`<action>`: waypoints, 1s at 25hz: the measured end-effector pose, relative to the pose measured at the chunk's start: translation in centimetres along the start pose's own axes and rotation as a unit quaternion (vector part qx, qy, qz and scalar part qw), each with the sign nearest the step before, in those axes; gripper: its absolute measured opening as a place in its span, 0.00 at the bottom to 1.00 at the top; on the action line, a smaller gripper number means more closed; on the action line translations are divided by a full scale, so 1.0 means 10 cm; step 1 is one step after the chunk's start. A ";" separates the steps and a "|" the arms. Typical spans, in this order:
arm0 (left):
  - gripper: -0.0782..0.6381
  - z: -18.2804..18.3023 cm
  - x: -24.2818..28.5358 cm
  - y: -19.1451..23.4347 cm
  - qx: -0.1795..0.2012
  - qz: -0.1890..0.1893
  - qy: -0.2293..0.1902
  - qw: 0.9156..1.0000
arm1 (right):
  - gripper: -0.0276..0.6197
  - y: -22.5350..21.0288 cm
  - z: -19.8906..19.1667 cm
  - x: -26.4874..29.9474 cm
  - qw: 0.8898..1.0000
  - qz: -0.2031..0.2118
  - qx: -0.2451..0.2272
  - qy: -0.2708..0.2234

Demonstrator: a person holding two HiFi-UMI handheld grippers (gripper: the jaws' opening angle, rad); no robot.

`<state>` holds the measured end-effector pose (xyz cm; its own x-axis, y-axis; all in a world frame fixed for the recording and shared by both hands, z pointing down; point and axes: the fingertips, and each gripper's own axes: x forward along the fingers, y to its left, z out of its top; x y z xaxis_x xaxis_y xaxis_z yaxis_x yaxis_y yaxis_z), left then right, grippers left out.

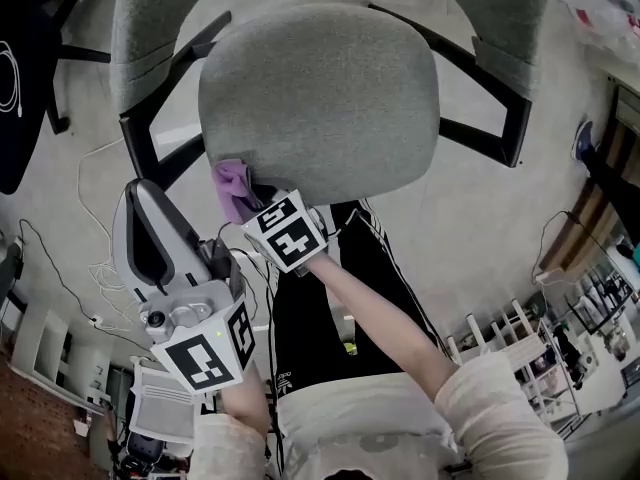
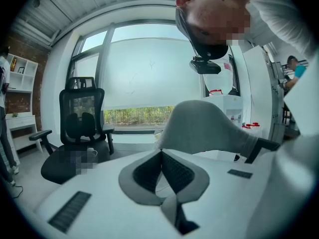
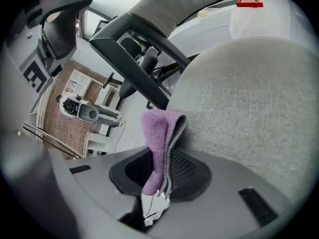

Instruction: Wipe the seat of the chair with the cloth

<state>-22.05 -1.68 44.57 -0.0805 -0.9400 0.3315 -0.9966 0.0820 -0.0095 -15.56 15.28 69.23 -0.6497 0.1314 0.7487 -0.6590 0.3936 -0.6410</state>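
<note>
The chair's grey fabric seat point(image 1: 330, 98) fills the upper middle of the head view, with its grey backrest point(image 1: 150, 18) beyond. My right gripper point(image 1: 246, 201) is at the seat's near left edge, shut on a folded purple cloth point(image 1: 232, 183). In the right gripper view the cloth point(image 3: 158, 133) stands up between the jaws of the right gripper point(image 3: 162, 159), touching the seat point(image 3: 249, 98). My left gripper point(image 1: 140, 190) hangs lower left of the seat, clear of it. In its own view the left gripper point(image 2: 162, 156) is shut with nothing in it.
Black frame arms point(image 1: 480, 118) join seat and backrest. A black office chair point(image 2: 79, 128) stands by the window. White cables point(image 1: 90, 258) trail on the floor at left, a wire rack point(image 1: 520, 348) stands at right. The person's black trousers point(image 1: 330, 298) are just below the seat.
</note>
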 end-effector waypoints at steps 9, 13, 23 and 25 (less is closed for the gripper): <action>0.13 0.03 0.02 -0.03 0.000 -0.009 -0.002 1.000 | 0.18 -0.72 -0.29 -0.70 0.997 -0.074 0.013 -0.016; 0.13 0.03 0.04 -0.07 0.002 -0.015 0.000 1.000 | 0.18 -1.16 -0.45 -1.13 0.991 -0.130 0.014 -0.010; 0.13 0.03 0.09 -0.21 0.010 -0.027 0.005 1.000 | 0.17 -2.09 -0.84 -2.06 0.963 -0.267 -0.003 0.019; 0.13 0.04 0.11 -0.26 0.010 -0.031 0.005 0.999 | 0.17 -2.19 -0.88 -2.16 0.960 -0.280 -0.007 0.023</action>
<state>-19.58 -3.10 44.56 -0.0181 -0.9398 0.3411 -0.9998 0.0163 -0.0082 16.24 11.85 68.61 -0.1765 -0.0645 0.9822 -0.8948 0.4263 -0.1328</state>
